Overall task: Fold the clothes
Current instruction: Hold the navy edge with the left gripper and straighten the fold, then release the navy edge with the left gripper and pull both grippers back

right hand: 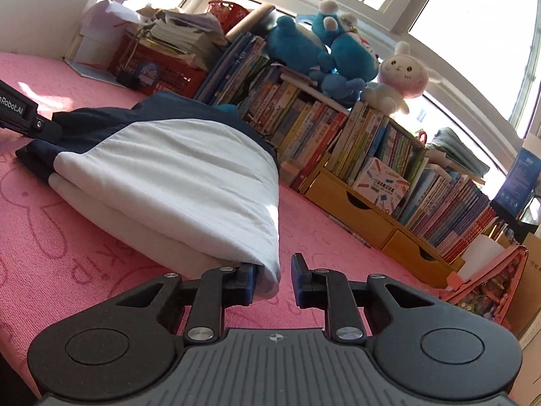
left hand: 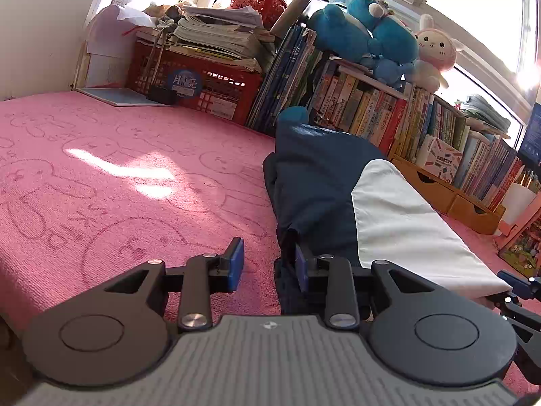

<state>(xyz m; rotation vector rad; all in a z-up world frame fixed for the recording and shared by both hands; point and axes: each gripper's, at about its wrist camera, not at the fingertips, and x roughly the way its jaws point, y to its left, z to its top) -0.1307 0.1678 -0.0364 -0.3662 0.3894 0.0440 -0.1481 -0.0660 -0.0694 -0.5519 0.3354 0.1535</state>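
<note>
My left fingers (left hand: 270,264) stand apart, the right-hand one against the dark edge of the garment (left hand: 324,182) at lower centre of the frame. My right fingers (right hand: 274,275) are spread too, its white corner lying just inside them, gripped by neither. The navy-and-white garment lies folded over on itself in layers on the pink cloth (left hand: 118,176), right of centre. Whether another fold remains, I cannot tell.

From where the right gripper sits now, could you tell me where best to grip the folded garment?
Probably the white folded corner of the garment, just ahead of the open right gripper. Come in low along the pink cover: the layers stack there into one rounded edge, lifted slightly.
</note>
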